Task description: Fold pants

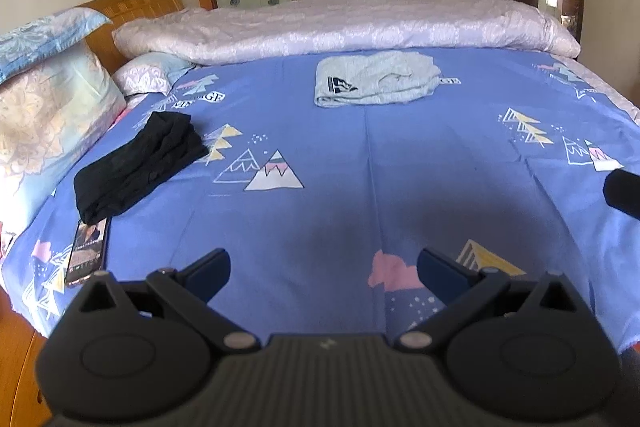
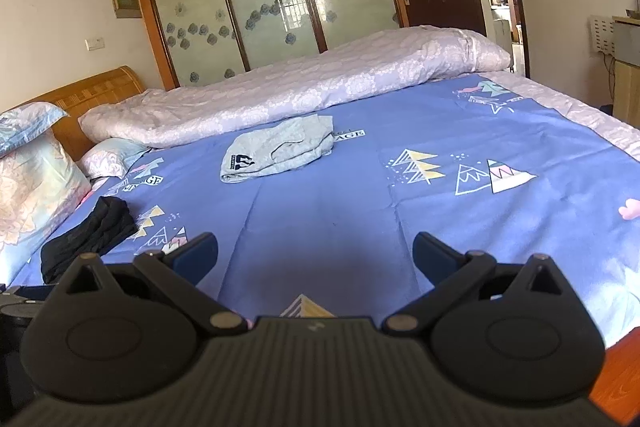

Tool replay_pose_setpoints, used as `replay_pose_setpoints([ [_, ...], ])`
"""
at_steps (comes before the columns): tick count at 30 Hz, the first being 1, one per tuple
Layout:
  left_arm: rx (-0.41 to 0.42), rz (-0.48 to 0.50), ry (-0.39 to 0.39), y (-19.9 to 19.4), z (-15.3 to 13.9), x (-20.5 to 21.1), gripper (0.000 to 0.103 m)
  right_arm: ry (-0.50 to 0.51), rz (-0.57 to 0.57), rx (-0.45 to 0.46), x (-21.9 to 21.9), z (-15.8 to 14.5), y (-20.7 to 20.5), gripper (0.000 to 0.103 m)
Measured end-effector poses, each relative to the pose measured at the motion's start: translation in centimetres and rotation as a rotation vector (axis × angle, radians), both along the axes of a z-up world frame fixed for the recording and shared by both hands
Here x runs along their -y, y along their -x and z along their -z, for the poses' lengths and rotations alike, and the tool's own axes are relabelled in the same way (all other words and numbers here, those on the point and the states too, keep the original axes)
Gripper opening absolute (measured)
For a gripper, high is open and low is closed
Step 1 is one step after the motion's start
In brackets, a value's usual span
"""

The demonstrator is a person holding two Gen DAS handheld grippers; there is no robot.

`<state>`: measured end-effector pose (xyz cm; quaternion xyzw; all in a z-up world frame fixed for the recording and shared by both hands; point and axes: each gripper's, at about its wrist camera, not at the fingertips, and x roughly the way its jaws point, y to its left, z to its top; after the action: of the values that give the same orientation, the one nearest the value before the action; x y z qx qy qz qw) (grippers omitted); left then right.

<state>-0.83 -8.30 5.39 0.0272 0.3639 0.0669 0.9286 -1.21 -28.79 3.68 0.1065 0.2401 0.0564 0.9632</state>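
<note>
Grey pants (image 1: 376, 83), apparently already folded, lie far across the blue bedsheet (image 1: 360, 163) near the quilt (image 1: 340, 27); left gripper (image 1: 323, 269) and right gripper (image 2: 315, 254) hover released and empty, so reaching the black garment (image 1: 138, 165) likely follows.

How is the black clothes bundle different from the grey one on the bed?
The black bundle is plain and dark; the grey bundle is pale with a dark logo patch. The black one lies near the pillows, beside a phone; the grey one lies farther off, close to the rolled quilt. The black one looks flatter, the grey one more rumpled. Both are folded and rest on the blue sheet, untouched by either open claw.
</note>
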Motion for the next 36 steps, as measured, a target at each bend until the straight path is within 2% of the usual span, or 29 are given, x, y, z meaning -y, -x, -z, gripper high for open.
replay_pose_setpoints([
  [15,-0.055,0.023,-0.027,-0.1,1.0,0.7,0.103,-0.019,0.001,-0.034,0.6,0.3,-0.1,0.103],
  [19,-0.077,0.037,-0.013,-0.1,1.3,0.8,0.103,-0.024,-0.001,-0.044,0.8,0.4,-0.2,0.103],
  [36,-0.166,0.005,-0.013,-0.8,3.0,0.5,0.103,-0.034,-0.01,-0.09,1.4,1.4,-0.5,0.103],
])
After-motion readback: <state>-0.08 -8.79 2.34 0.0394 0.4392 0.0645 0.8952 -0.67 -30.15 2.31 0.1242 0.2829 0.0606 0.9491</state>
